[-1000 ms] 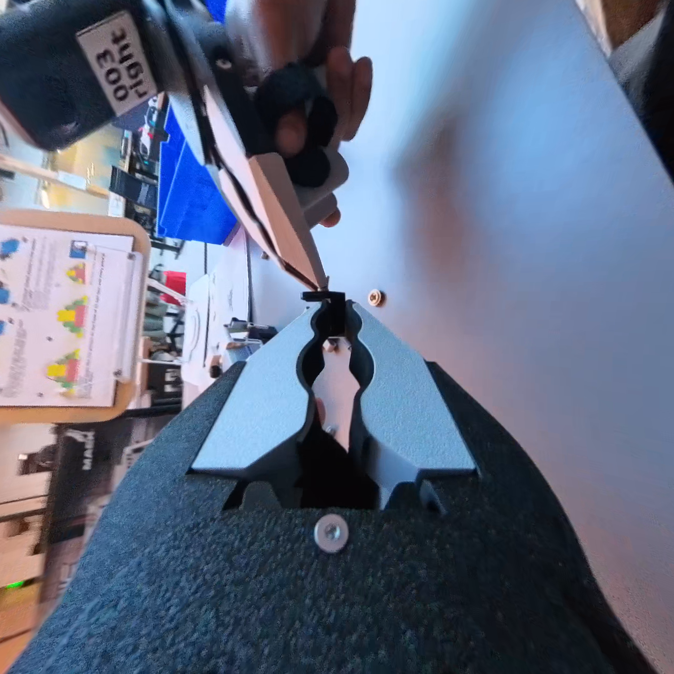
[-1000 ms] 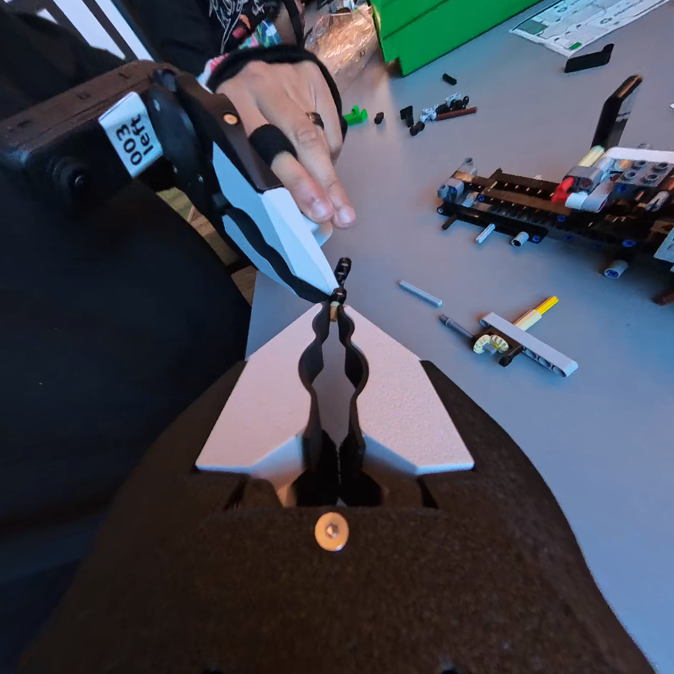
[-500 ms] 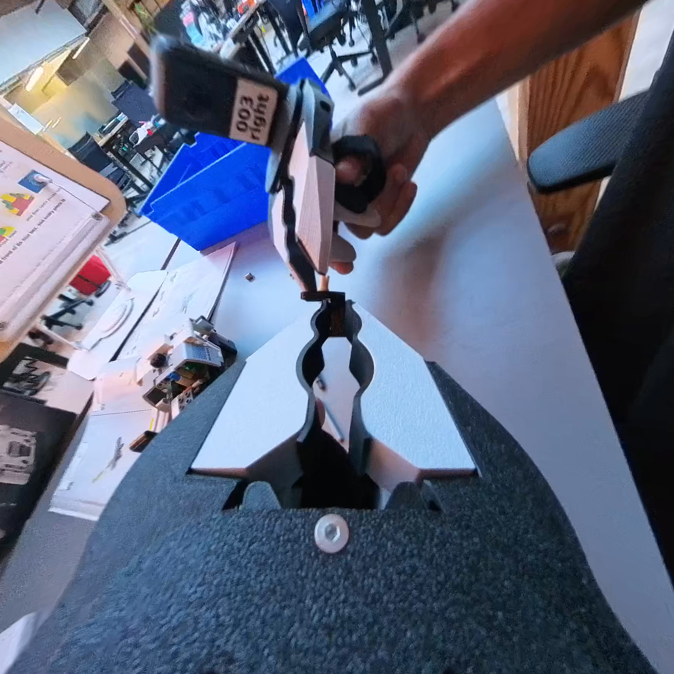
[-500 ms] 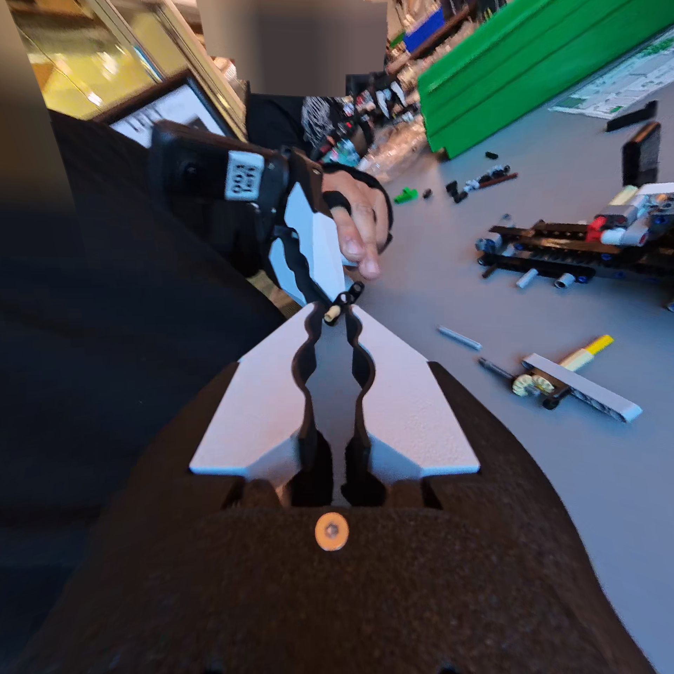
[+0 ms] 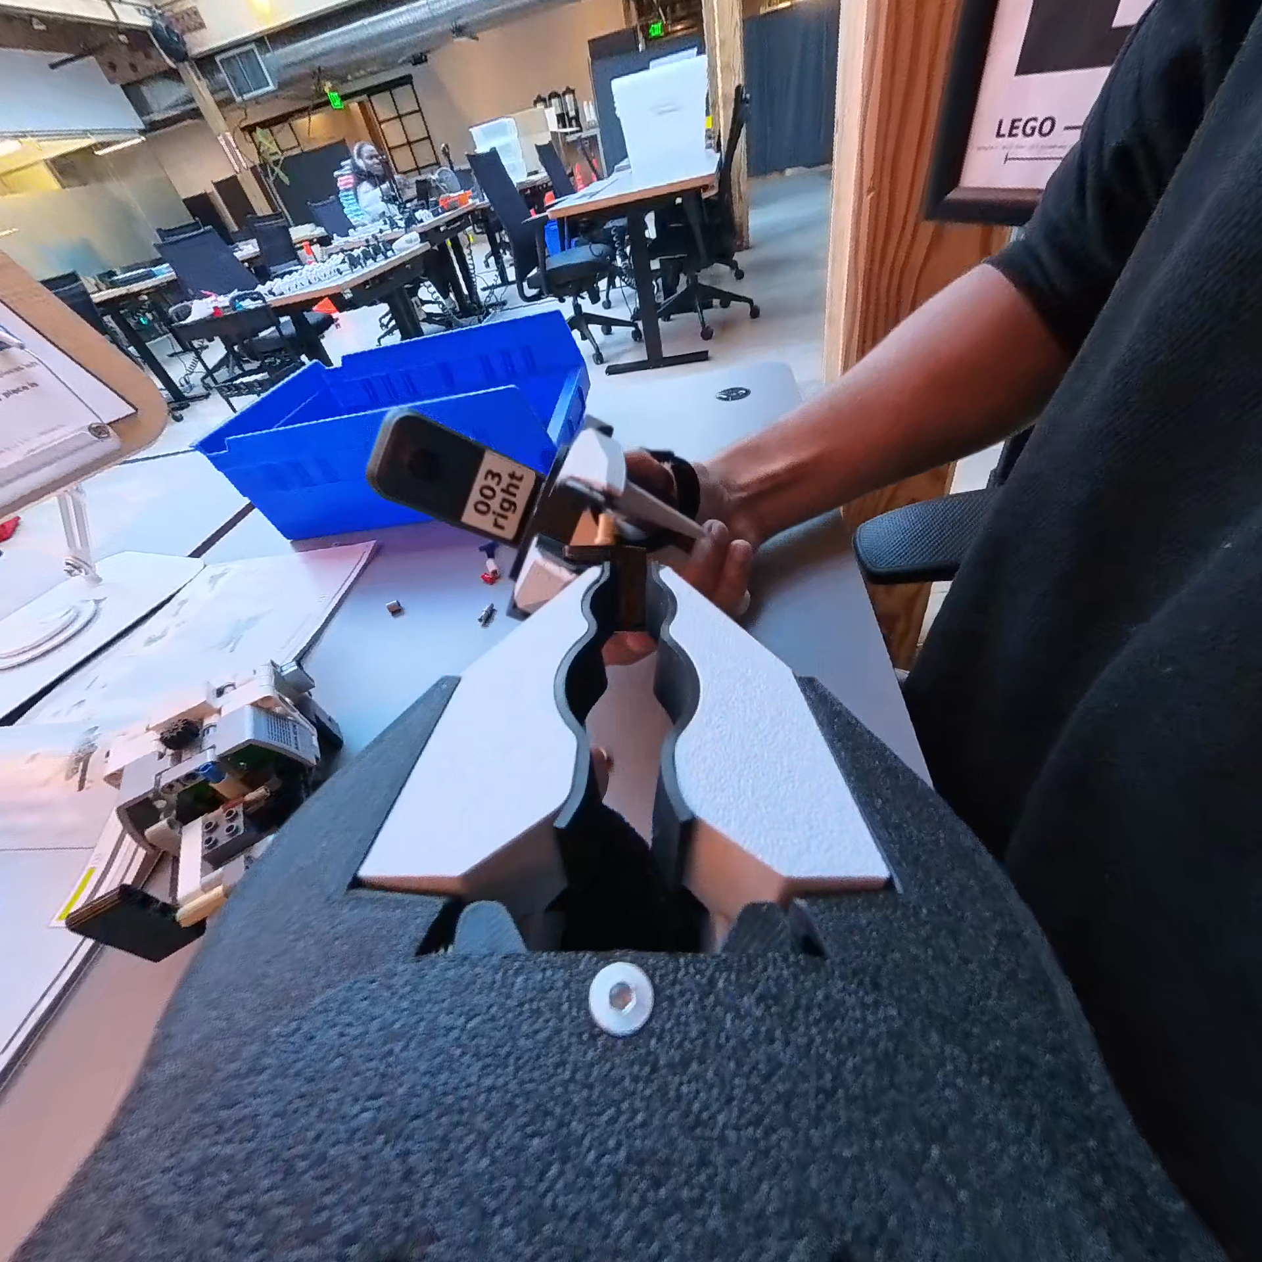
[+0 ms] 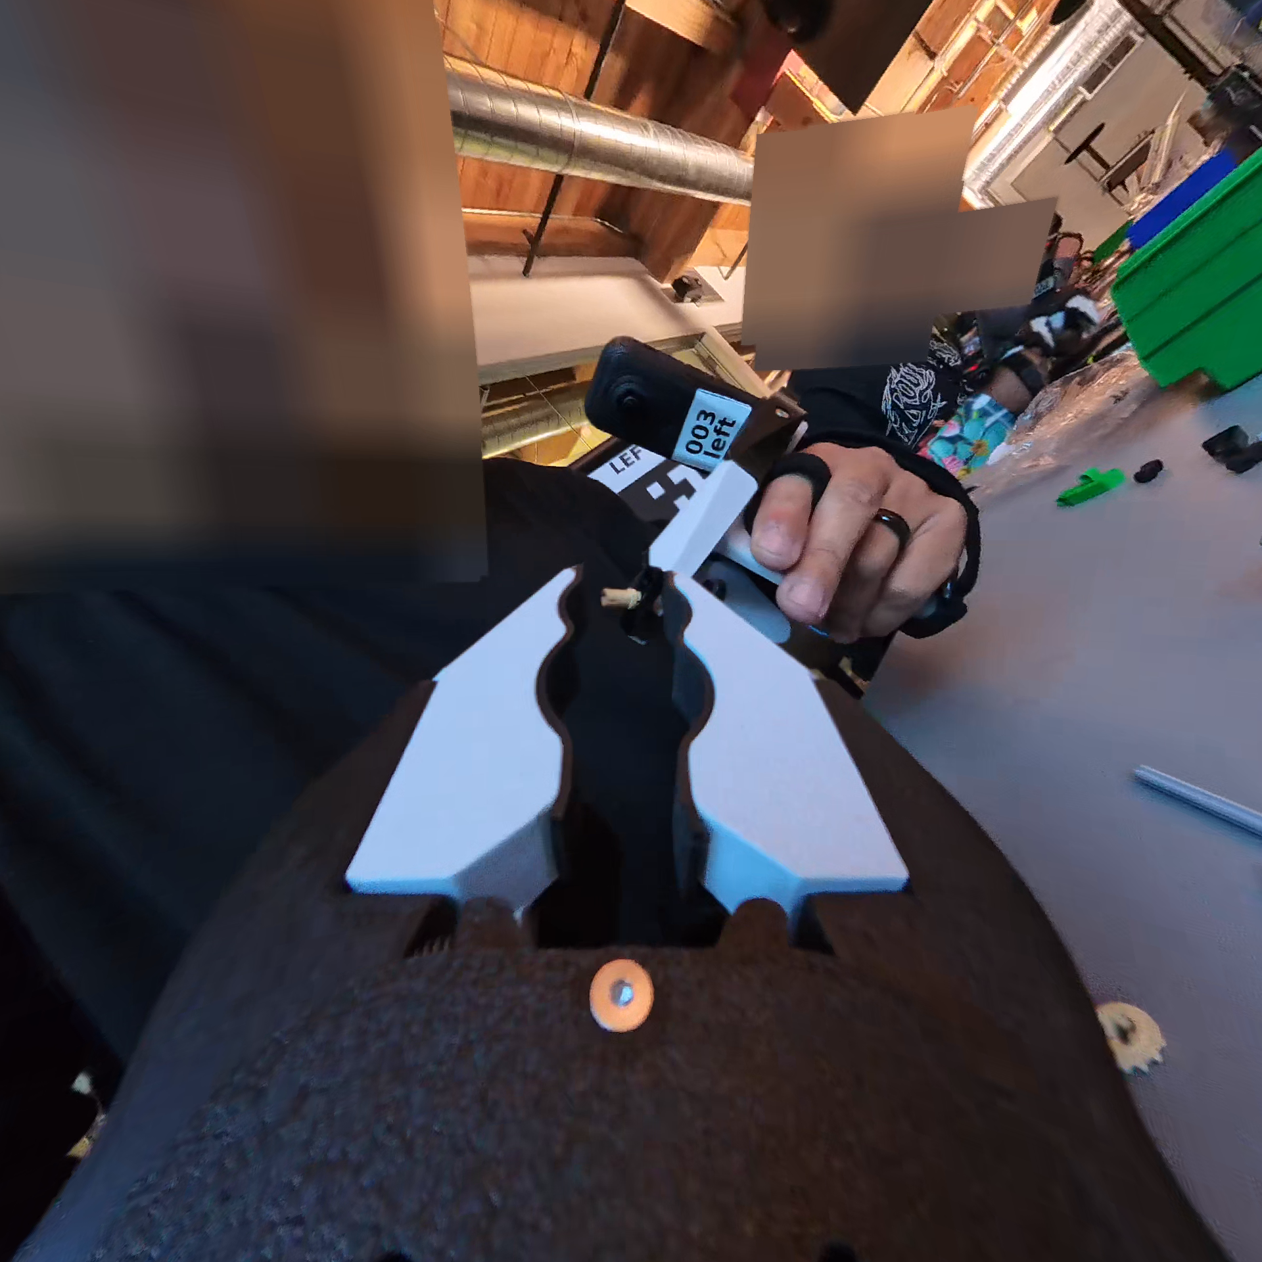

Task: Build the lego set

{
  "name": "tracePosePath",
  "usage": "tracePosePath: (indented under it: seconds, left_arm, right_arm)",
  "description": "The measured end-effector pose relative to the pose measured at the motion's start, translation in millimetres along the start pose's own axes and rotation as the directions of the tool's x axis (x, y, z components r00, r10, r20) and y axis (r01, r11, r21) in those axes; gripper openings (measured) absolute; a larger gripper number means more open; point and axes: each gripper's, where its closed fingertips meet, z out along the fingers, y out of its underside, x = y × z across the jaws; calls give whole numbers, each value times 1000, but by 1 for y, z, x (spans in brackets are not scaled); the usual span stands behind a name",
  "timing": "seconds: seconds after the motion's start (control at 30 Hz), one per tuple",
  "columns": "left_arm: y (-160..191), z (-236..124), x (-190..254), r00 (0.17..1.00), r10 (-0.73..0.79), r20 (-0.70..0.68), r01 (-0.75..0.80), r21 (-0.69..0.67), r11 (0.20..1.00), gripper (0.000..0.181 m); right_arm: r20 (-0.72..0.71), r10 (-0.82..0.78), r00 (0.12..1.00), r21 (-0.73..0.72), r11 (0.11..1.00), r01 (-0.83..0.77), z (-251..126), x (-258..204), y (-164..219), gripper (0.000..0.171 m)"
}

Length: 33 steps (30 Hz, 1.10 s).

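Observation:
My left gripper point(image 5: 629, 580) is shut on a small black Lego connector point(image 5: 632, 591), held in the air above the grey table point(image 5: 423, 655). A short tan pin point(image 6: 618, 599) sticks sideways out of that black connector point(image 6: 647, 601). My right gripper point(image 6: 625, 587) faces the left one tip to tip. Its jaws stand apart around the pin and connector, and a small gap shows beside the pin. In the left wrist view the right gripper point(image 5: 580, 539) shows edge-on, with the tan pin point(image 5: 604, 529) between its fingers. The left gripper's white finger point(image 6: 707, 519) also shows in the right wrist view.
A blue bin point(image 5: 410, 423) stands behind, with paper sheets point(image 5: 239, 614) and a partly built model point(image 5: 225, 758) at the left. Small loose parts point(image 5: 486, 613) lie near the bin. A green bin point(image 6: 1202, 300), a green piece point(image 6: 1089, 488), a grey axle point(image 6: 1195, 806) and a tan gear point(image 6: 1130, 1045) show at the right. A person's black-shirted body is close by. Left and right tips are no more than a few centimetres apart.
Both grippers have risen and tilted up from the table, staying tip to tip. The right gripper's jaws have widened. The tan pin now sits in the black connector.

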Motion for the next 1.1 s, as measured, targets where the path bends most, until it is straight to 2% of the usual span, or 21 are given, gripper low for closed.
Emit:
tracePosePath:
  seconds: [0.1, 0.47, 0.63, 0.77, 1.1]
  left_arm:
    - [-4, 1, 0, 1000, -6, 6, 6, 19, 1000, 5]
    - [-13, 3, -4, 999, 8, 41, -10, 59, 998, 4]
    - [-14, 1, -5, 999, 4, 50, -7, 63, 998, 4]
    - [-15, 2, -4, 998, 1, 55, -4, 67, 998, 4]
    - [-13, 6, -5, 996, 51, 80, -53, 27, 998, 5]
  right_arm:
    - [27, 18, 999, 26, 999, -19, 1, -1, -2, 17]
    - [164, 100, 981, 110, 987, -119, 1, -10, -10, 18]
    - [160, 88, 983, 104, 989, -106, 1, -12, -10, 22]
    - [139, 68, 988, 95, 992, -82, 1, -10, -9, 16]
    - [138, 37, 990, 106, 993, -51, -1, -11, -10, 13]
